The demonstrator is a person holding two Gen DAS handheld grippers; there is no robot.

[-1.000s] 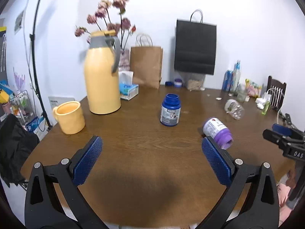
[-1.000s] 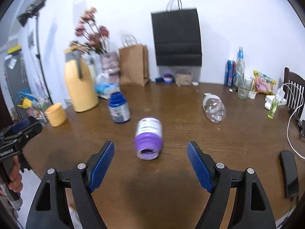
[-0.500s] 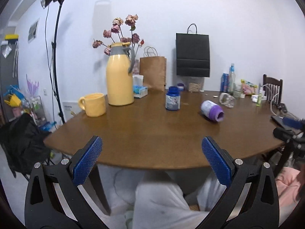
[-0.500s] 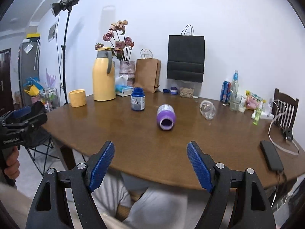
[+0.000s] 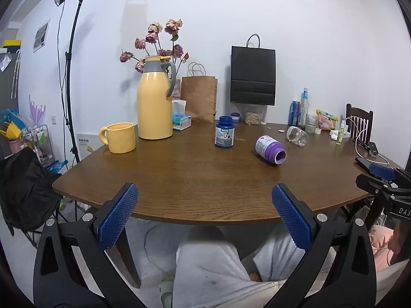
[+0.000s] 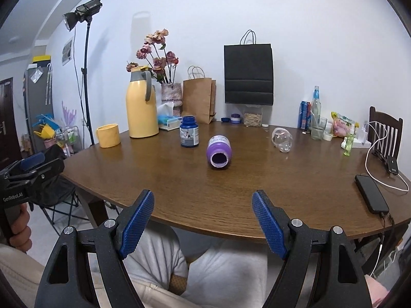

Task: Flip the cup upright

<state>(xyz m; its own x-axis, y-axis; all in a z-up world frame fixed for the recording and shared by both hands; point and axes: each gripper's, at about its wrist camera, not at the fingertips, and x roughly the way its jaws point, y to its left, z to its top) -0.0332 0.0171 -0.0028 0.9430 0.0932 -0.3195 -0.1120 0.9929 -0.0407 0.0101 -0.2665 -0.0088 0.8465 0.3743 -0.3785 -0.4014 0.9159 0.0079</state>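
The yellow cup with a handle stands on the brown wooden bench at ten o'clock. Both claws, left claw and right claw, are wide open, holding nothing. Reach slowly and grab its side.

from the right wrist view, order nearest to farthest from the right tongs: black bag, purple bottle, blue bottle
1. purple bottle, lying on its side mid-table, mouth facing the right tongs, straight ahead.
2. blue bottle, upright, just behind it and a little left.
3. black bag, at the wall beyond the table's far edge.
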